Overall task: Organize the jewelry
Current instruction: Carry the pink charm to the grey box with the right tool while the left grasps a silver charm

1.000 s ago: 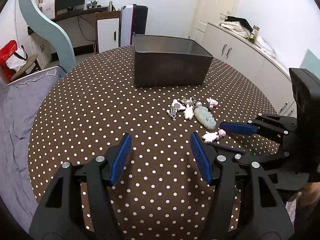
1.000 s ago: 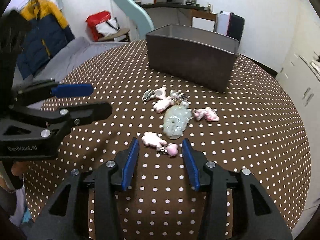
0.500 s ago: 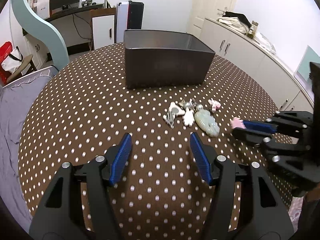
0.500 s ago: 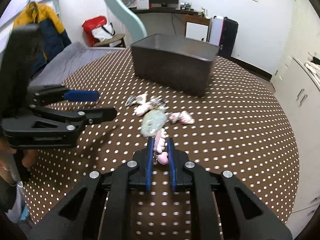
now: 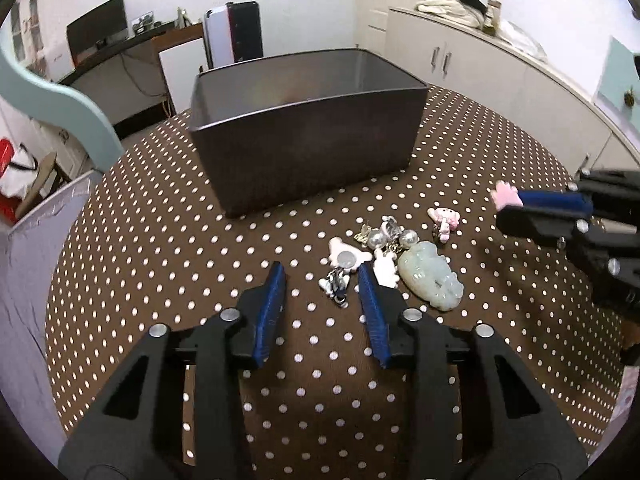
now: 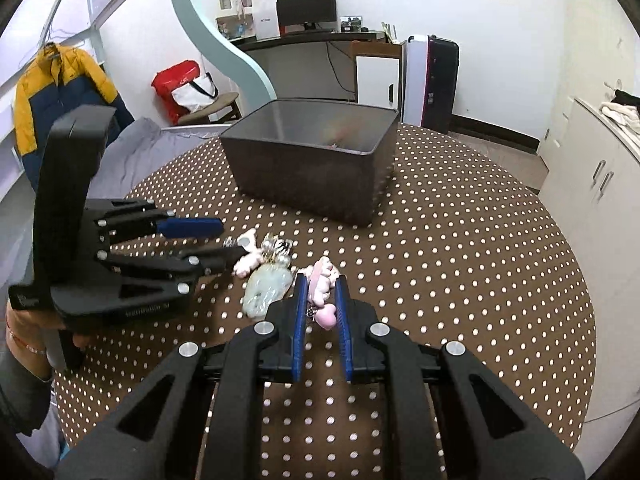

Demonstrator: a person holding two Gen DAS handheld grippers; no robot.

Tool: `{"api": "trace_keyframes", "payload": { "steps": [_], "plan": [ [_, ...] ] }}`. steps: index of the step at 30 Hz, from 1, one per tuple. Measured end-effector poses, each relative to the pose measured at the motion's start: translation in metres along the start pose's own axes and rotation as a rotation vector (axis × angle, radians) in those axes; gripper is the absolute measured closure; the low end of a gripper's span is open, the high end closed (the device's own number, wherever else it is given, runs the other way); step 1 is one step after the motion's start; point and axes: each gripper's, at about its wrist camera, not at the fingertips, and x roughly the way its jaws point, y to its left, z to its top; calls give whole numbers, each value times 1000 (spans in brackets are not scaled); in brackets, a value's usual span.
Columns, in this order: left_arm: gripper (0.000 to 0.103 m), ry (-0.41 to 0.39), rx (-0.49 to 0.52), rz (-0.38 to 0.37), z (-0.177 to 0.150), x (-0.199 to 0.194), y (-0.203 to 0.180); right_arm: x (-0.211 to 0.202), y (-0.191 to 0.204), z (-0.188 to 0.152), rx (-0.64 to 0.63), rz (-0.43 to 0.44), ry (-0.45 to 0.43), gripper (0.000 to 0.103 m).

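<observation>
My right gripper (image 6: 320,284) is shut on a pink and white charm (image 6: 322,292) and holds it above the dotted table; it shows in the left wrist view (image 5: 505,205) with the charm's tip (image 5: 506,196) sticking out. My left gripper (image 5: 322,276) is open, low over a silver charm (image 5: 337,285). Around it lie a white charm (image 5: 347,256), a pale green jade pendant (image 5: 434,280), silver beads (image 5: 390,236) and a small pink charm (image 5: 443,218). A dark brown box (image 5: 308,132) stands open behind the pile.
The round table (image 5: 168,240) has a brown cloth with white dots. A grey bed (image 6: 160,140) lies beyond its left edge. White cabinets (image 5: 500,72) stand to the right. A desk with a monitor (image 6: 306,10) is at the back.
My right gripper closed on the pink and white charm and lifted it off the table. My left gripper moved forward to the pile, its fingers now around the silver charm.
</observation>
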Motion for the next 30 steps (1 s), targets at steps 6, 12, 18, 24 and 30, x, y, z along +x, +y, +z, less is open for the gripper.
{"api": "trace_keyframes", "payload": {
  "steps": [6, 12, 18, 24, 30],
  "plan": [
    [89, -6, 44, -35, 1, 0, -8, -3, -4, 10, 12, 4, -21, 91],
    [89, -24, -24, -114, -2, -8, 2, -9, -4, 21, 17, 15, -50, 91],
    [89, -101, -77, -208, 14, -40, 17, -13, -8, 44, 26, 41, -89, 91],
    [89, -184, -106, -224, 44, -66, 31, -7, -12, 70, 65, 92, -117, 91],
    [89, -203, -156, -190, 80, -58, 47, 12, -19, 90, 108, 98, -115, 91]
  ]
}}
